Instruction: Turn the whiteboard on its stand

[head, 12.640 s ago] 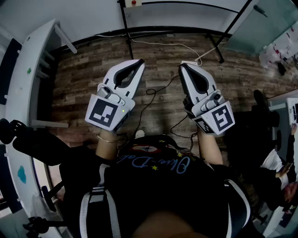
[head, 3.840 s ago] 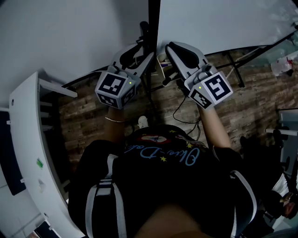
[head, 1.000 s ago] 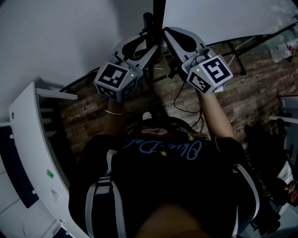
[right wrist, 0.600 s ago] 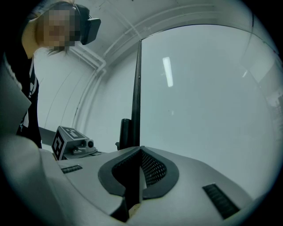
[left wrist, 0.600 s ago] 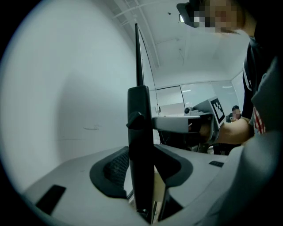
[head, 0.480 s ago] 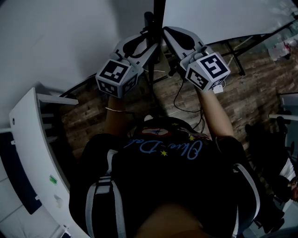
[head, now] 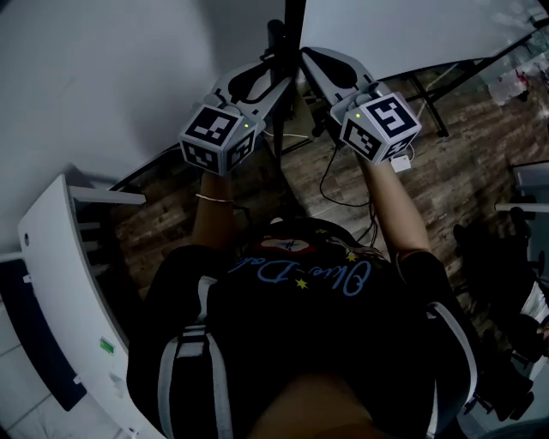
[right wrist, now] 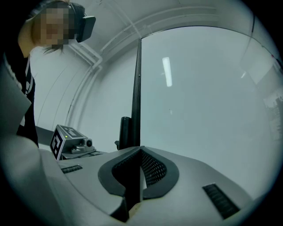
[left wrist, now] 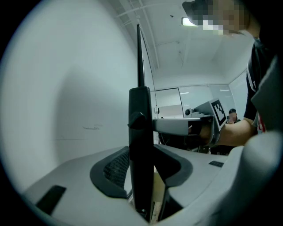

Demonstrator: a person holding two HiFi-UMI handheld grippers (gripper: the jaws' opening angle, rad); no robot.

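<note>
The whiteboard (head: pixel 403 34) stands edge-on in front of me, its thin black edge (head: pixel 292 26) running up the head view. My left gripper (head: pixel 273 75) is shut on the stand's thick black post (left wrist: pixel 140 150), which carries a small knob (left wrist: pixel 135 120). The board's white face (left wrist: pixel 75 101) fills the left of the left gripper view. My right gripper (head: pixel 302 58) is shut on the board's black edge (right wrist: pixel 136 101). In the right gripper view the white face (right wrist: pixel 203 97) lies to the right, with the post (right wrist: pixel 125 132) just behind the jaws. The two grippers are close together.
A long white desk (head: pixel 51 283) curves along my left side. The stand's black legs (head: pixel 429 103) spread over the wood-plank floor (head: pixel 455 163). Black cables (head: pixel 339 184) trail across the floor near my feet. Dark gear (head: pixel 515 257) lies at the right.
12.6 s ago both grippers hung free over the floor; now each is clamped on the board or its stand. Over the last second they barely shift, the right marker cube edging right.
</note>
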